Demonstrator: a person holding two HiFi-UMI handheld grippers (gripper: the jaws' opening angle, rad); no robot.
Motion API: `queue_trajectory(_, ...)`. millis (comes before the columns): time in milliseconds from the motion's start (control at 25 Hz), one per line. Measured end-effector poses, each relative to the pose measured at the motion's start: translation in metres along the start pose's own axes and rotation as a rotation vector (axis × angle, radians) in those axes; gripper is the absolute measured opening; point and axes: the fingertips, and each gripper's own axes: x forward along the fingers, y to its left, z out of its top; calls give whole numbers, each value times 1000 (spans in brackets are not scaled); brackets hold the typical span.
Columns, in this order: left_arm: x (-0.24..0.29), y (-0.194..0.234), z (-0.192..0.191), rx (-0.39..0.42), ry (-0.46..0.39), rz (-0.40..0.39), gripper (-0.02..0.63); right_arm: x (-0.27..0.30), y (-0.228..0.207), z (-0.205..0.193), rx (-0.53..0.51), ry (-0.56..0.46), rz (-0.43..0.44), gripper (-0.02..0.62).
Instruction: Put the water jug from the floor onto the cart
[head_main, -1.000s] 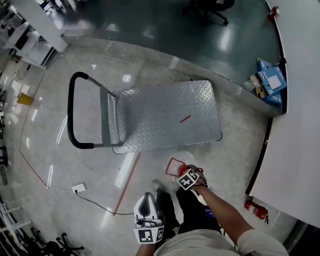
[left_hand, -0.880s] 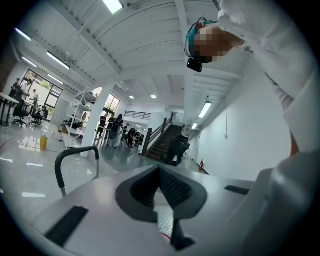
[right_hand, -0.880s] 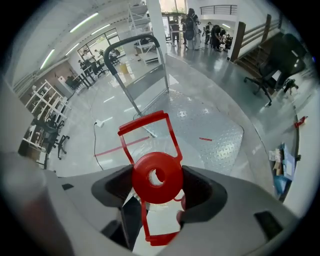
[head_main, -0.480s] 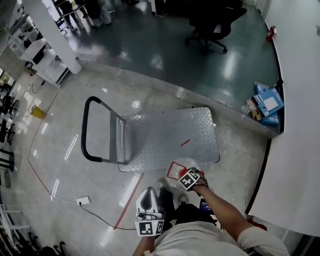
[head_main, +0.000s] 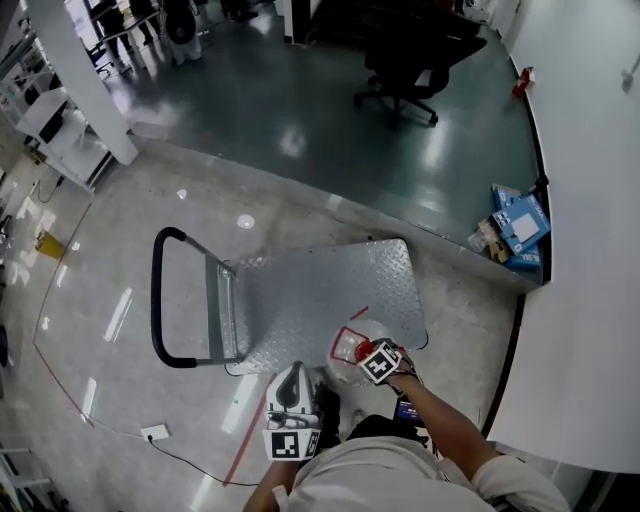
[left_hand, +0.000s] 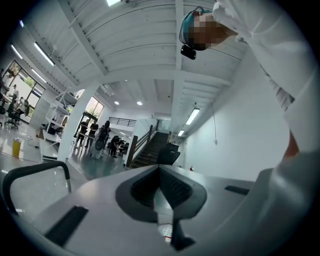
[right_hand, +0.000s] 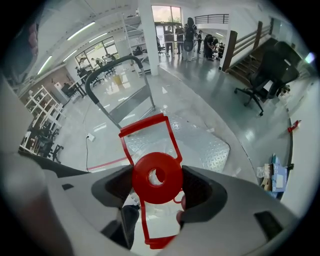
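The water jug (head_main: 352, 342) is clear with a red cap (right_hand: 156, 177) and a red carry frame (right_hand: 145, 131). My right gripper (head_main: 378, 362) is shut on the cap, its jaws pressing the cap from both sides (right_hand: 156, 184). In the head view the jug sits at the near right edge of the steel cart deck (head_main: 300, 295); whether it rests on anything is hidden. The cart's black handle (head_main: 160, 300) is at the left. My left gripper (head_main: 293, 415) is held close to my body, points upward, and its jaws (left_hand: 161, 192) are closed on nothing.
A black office chair (head_main: 405, 70) stands on the dark floor beyond the cart. Blue boxes (head_main: 515, 235) lie against the curved white wall (head_main: 590, 250) at the right. A socket with a cable (head_main: 153, 433) and a red floor line (head_main: 245, 435) are at the near left. People stand far back (right_hand: 187, 30).
The right gripper and the jug have come up to the cart's near edge, where a strip of floor lay between them before. The left gripper stays near my body.
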Motion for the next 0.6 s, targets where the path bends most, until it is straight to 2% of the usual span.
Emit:
queue_trajectory(160,34,24,9,10,-8,-41,3,3,-19,36,24,-19,-7,301)
queue_trajectory(320,52,43,4,-27,16,-29,3,17,-39,67,51,-28,-18,301)
queue_trajectory(600,80,52,-7,-35,55,-4,3,57,-72,119,79,-25,-20,302)
